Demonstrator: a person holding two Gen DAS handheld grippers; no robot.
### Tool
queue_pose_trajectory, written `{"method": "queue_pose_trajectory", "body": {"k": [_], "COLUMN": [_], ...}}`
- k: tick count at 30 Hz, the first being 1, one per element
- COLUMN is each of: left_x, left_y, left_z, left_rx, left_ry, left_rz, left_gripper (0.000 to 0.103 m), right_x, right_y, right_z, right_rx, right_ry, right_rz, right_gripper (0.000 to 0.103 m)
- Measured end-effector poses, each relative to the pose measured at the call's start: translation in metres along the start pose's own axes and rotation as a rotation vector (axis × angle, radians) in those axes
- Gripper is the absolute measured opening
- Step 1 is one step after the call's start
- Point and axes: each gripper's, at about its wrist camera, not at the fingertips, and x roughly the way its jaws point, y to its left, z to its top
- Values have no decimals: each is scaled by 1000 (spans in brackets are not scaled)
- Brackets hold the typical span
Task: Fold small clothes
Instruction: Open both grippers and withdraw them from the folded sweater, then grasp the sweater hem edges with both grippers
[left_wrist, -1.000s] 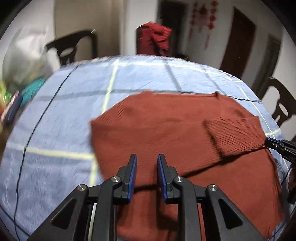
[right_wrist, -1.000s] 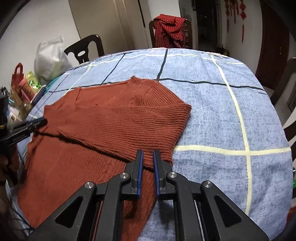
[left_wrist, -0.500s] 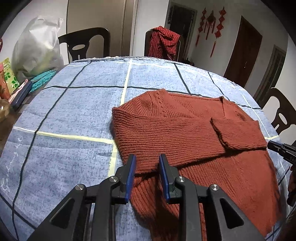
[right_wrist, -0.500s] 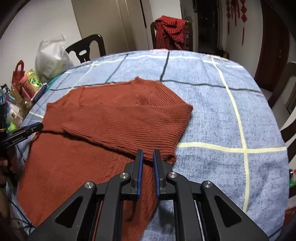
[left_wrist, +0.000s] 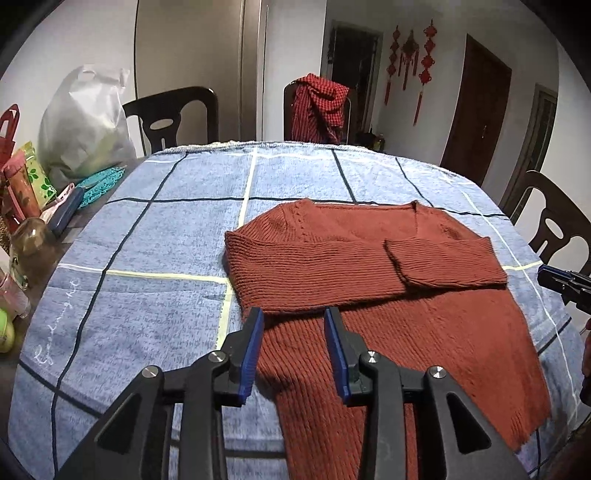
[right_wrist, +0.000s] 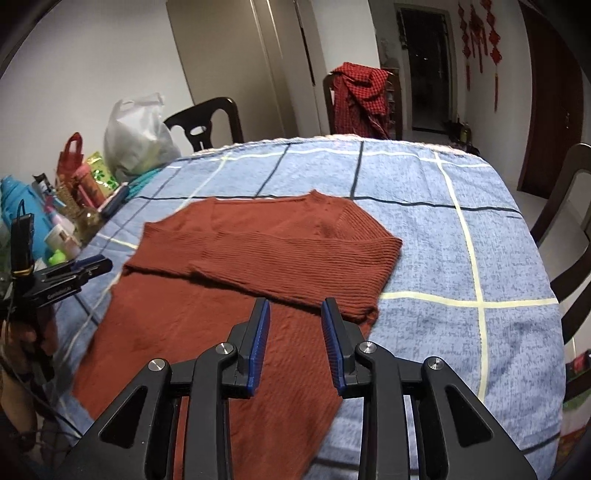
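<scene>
Sweater (left_wrist: 369, 280), rust-red ribbed knit, lies flat on the blue checked tablecloth (left_wrist: 166, 236) with both sleeves folded in across the chest, their cuffs overlapping near the middle. The left gripper (left_wrist: 293, 317) hangs just above the sweater's left side, below the folded sleeve; its jaws are opening, and nothing sits between the blue pads, only knit showing through the gap underneath. The right gripper (right_wrist: 295, 308) hangs above the opposite side in the same way, just short of the lower edge of the right sleeve; its jaws are opening too and hold nothing. Each tool's tip shows at the edge of the other's view, beside the sweater's outer edge.

Outward from the sweater, the cloth covers a round table, its dark and pale lines crossing under the collar. Along the table's left rim stands a clutter of bottles and packets (right_wrist: 70, 206), with a white plastic bag (left_wrist: 85, 118) behind them. Dark wooden chairs ring the table; the far one (left_wrist: 317, 110) carries a red checked garment over its back. Red knot ornaments (left_wrist: 410, 55) hang on the far wall beside a dark door
</scene>
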Motion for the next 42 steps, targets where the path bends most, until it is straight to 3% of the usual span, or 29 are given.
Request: {"method": "queue_pose_trajectory", "body": {"k": [9,13,22,33,38,42], "left_x": [-16,-19,-21,-21,-26,-29], "left_y": [-9,-12,-4,7,5,1], "left_z": [-13,-21,-50,-88,-94,-99], "left_rx": [18,25,-5,-79,-107,-114], "left_ry": [-13,-10,25,113,111,112], "left_rz": [7,9,-20,-112,-160,-187], "left_gripper": [41,43,44,44,45,45], "right_x": [-14,-16,-16,-17,-17,-18], "right_y": [12,14,11,-10,-12,-7], "right_z": [-20,-28,-48,-91,-104,-108], "right_rx": [-13,-7,29,131,168,183], "right_ry": [3,8,30,105,122,127], "right_rz": [19,26,36,31,46,114], "right_gripper": [31,39,39,40,41,41]}}
